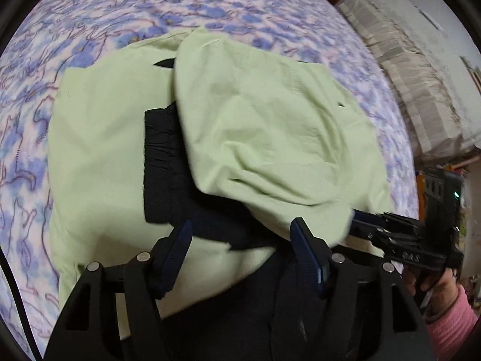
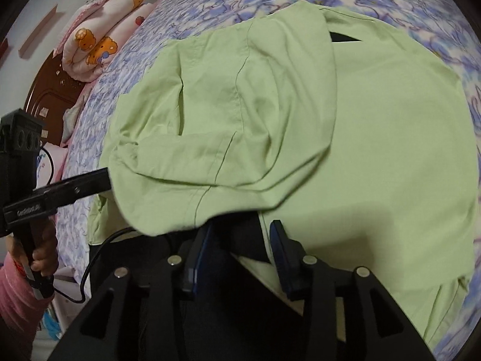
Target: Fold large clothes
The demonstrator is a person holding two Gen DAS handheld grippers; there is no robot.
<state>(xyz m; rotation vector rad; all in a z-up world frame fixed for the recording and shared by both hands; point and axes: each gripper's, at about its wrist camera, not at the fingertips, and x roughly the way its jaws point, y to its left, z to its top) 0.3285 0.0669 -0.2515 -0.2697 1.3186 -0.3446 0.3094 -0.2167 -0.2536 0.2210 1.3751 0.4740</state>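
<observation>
A large pale green garment (image 1: 264, 126) with black trim lies on the bed, one side folded over the middle; it also shows in the right wrist view (image 2: 270, 120). A black panel (image 1: 162, 162) shows under the fold. My left gripper (image 1: 240, 234) is open just above the garment's near edge, holding nothing. The other gripper (image 1: 360, 222) reaches in from the right with its tips at the folded flap's edge. In the right wrist view my right gripper (image 2: 240, 234) is open over the near hem. The left gripper (image 2: 103, 177) shows at the left, tips touching the fold.
The bed has a blue and white floral cover (image 1: 120, 9). A folded striped blanket (image 1: 415, 69) lies at the bed's right side. A rolled pink quilt with bear prints (image 2: 99, 39) and a brown wooden headboard (image 2: 45, 96) are at the far left.
</observation>
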